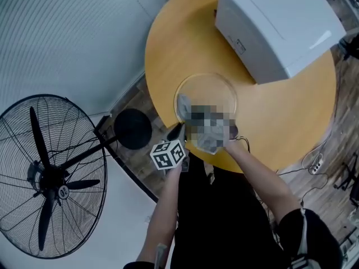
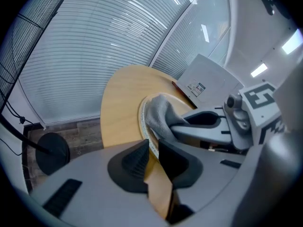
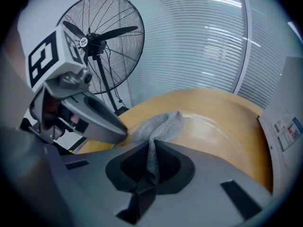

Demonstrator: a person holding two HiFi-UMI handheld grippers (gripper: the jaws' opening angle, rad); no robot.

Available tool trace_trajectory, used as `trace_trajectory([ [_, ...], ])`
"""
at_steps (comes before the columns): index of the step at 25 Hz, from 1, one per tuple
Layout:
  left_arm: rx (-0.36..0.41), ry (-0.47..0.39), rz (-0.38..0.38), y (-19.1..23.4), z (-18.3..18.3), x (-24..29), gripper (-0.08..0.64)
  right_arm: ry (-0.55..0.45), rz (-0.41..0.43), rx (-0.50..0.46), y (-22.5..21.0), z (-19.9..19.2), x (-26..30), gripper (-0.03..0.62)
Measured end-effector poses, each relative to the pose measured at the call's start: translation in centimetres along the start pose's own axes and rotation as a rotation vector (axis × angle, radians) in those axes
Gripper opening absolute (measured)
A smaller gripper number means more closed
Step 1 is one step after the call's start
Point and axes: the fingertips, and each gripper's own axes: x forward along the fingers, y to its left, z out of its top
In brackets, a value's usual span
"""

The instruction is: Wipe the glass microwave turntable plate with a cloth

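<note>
Here the left tongs [image 2: 150, 144] pinch the slick, breakable glass plate [image 1: 207, 87] by its rim, while the right tongs [image 3: 151, 148] clamp a fold of limp cloth [image 3: 163, 126].

Lighting: bright, even; shadows faint. Ceiling lights [image 2: 259, 70] glare at 2 o'clock, left gripper view. Both gripper views — fisheye-bent, corners black, foreground soft.

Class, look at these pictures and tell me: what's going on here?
A person works with two handheld grippers at a round table. The left gripper is clamped on the near rim of the glass plate, steadying it. The right gripper pinches a grey cloth, which lies on the plate's near left part. Wiping appears to be under way.
</note>
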Motion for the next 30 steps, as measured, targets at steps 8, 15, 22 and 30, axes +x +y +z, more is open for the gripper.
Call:
trace_trajectory([
  [8, 0.019, 0.0, 0.007, 0.0, 0.0, 0.0, 0.055, 0.021, 0.058, 0.017, 1.3, -4.2, -3.2, 0.026],
  [15, 0.022, 0.0, 0.003, 0.0, 0.0, 0.1, 0.057, 0.037, -0.019, 0.066, -2.9, -7.9, -6.2, 0.028],
  [22, 0.024, 0.003, -0.001, -0.1, 0.0, 0.1, 0.057, 0.025, -0.203, 0.171, -10.1, -8.9, -7.7, 0.028],
  [30, 0.018, 0.002, -0.002, 0.0, 0.0, 0.1, 0.058, 0.008, -0.245, 0.176, -10.8, -6.3, -5.7, 0.021],
])
